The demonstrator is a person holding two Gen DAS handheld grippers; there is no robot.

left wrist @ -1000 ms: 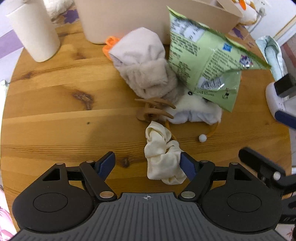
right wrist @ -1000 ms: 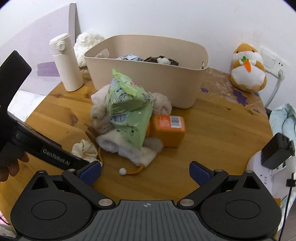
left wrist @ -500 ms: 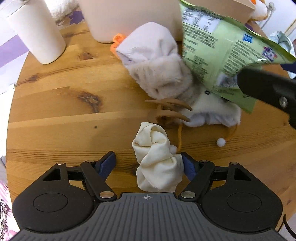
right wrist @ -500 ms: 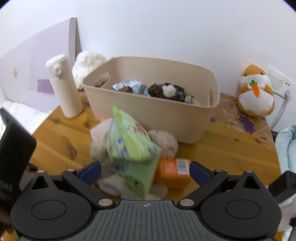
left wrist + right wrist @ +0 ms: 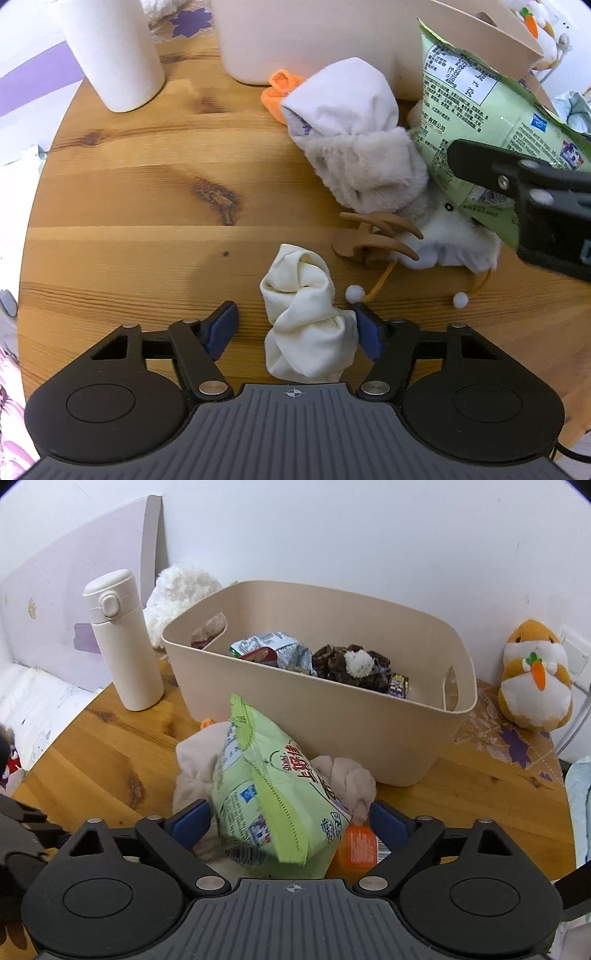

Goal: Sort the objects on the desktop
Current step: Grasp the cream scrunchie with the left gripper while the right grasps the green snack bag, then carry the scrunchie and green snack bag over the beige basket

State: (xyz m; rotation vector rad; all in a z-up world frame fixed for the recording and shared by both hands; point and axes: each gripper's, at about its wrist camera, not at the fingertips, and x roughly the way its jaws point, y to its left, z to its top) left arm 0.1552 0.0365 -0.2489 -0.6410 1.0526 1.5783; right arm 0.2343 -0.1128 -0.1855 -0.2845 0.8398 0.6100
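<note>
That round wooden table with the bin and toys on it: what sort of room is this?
Probably a home, perhaps a bedroom or living corner. A round wooden table stands against a white wall, with a plush toy, a white flask and a beige storage bin holding snacks.

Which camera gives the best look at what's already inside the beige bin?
The right wrist view: it looks over the beige bin's rim at snack packets and a dark fuzzy item. The left wrist view shows only the bin's outer wall.

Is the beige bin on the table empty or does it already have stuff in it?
Not empty. The right wrist view shows the beige bin already holding a crumpled snack wrapper and a dark furry item.
</note>
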